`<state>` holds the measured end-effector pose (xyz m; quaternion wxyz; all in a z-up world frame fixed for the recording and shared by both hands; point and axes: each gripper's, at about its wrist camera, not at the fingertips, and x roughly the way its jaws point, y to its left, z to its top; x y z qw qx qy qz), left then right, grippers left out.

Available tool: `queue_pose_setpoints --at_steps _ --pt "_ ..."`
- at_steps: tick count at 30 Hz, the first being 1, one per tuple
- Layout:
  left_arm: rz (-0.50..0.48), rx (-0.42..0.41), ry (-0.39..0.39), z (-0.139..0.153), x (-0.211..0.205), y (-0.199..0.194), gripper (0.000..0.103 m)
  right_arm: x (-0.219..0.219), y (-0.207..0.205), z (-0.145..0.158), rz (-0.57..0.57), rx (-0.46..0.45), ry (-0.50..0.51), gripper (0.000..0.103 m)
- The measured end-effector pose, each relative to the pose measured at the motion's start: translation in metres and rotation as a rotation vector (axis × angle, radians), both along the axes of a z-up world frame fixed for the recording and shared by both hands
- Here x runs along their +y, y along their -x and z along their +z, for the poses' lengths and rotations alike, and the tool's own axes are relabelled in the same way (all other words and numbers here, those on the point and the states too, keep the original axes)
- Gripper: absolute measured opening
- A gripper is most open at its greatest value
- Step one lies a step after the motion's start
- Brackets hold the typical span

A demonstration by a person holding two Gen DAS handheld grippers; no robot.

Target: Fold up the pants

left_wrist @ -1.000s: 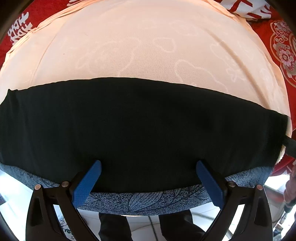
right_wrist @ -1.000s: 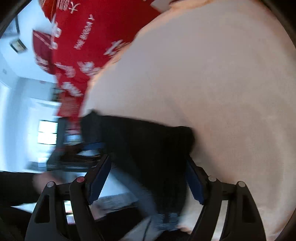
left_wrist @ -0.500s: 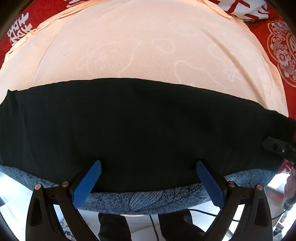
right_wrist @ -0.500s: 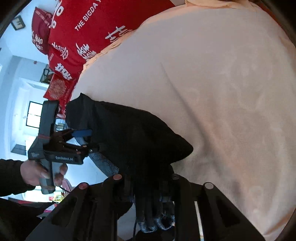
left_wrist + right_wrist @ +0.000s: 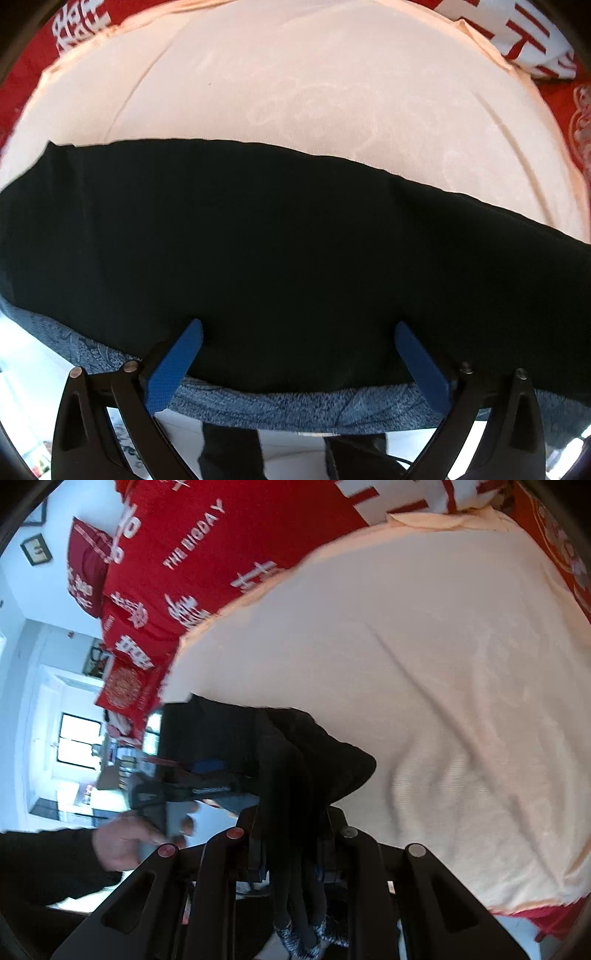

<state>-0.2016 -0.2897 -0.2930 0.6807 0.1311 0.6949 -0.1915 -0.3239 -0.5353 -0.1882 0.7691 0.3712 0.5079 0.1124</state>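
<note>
Black pants (image 5: 280, 251) lie stretched flat across a peach sheet (image 5: 314, 85), with a blue-grey patterned edge (image 5: 295, 406) along their near side. My left gripper (image 5: 298, 350) hovers open over that near edge, its blue pads (image 5: 173, 365) wide apart with nothing between them. In the right wrist view, my right gripper (image 5: 291, 853) is shut on a bunched end of the pants (image 5: 295, 760), which is lifted off the sheet (image 5: 424, 701). The other gripper (image 5: 177, 790), held in a person's hand (image 5: 122, 842), shows to the left there.
Red bedding with white lettering (image 5: 229, 546) surrounds the peach sheet. A red-and-white pillow (image 5: 524, 40) lies at the far right corner. The bed's edge drops to a pale floor (image 5: 26, 369). A window (image 5: 77, 744) and room furniture show at the left.
My right gripper has shut on the end of the pants and lifted the bunched cloth. The left gripper has stayed open over the near edge and shifted slightly.
</note>
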Motion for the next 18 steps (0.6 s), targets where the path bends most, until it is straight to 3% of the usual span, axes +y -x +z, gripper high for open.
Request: queue_pose_setpoints --at_steps 9,12,18 --pt "0.1 -0.011 0.068 0.028 0.081 -0.023 0.103 0.072 -0.038 0.065 -0.028 -0.067 -0.083 0.019" --pt "0.132 -0.02 0.085 0.035 0.113 -0.04 0.103 0.107 -0.063 0.072 -0.065 -0.051 -0.1 0.019" --pt "0.197 -0.029 0.101 0.042 0.181 -0.058 0.103 0.192 -0.124 0.059 -0.07 -0.022 -0.013 0.019"
